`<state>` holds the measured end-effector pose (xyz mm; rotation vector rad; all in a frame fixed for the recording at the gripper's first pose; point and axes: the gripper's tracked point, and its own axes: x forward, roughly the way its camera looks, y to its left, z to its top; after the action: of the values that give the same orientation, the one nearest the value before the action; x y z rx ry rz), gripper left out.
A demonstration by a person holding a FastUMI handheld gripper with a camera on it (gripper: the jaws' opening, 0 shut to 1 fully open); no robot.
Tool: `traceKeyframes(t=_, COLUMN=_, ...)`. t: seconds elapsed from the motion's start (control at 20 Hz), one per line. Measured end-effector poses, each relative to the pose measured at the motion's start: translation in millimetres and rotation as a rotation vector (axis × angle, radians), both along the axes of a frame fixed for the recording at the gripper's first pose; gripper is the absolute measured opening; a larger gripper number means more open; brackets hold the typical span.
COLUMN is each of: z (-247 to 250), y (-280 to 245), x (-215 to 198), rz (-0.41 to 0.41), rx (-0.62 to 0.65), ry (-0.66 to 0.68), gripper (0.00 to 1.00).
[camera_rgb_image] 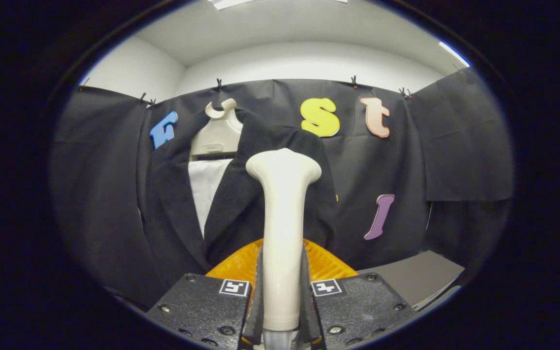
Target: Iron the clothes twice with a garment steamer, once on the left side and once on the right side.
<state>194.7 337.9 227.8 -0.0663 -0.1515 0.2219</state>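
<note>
While the tongs [282, 291] clamp the steamer [283, 214], the jacket [241, 194] hangs just beyond.

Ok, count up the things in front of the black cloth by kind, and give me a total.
Garment steamers: 1, the steamer, its handle clamped between the gripper fingers
Jackets: 1, the dark jacket just beyond
Shirts: 1, the white shirt inside it
Hangers: 1, the hanger
Total: 4

The gripper [282, 296] clamps the steamer [282, 218] handle, both fingers pressing its sides, head upright at 12 o'clock. Beyond it, at 11 o'clock, a dark jacket [173, 209] over a white shirt [207, 187] hangs on a hanger [217, 133]. A desk [416, 277] lies at 3 o'clock.
</note>
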Motion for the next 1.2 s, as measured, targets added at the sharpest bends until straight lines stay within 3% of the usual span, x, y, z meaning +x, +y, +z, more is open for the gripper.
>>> traceKeyframes(t=1.2, z=-132, y=-16, x=-12, rz=-0.051, rx=-0.154, ry=0.133, gripper=0.33)
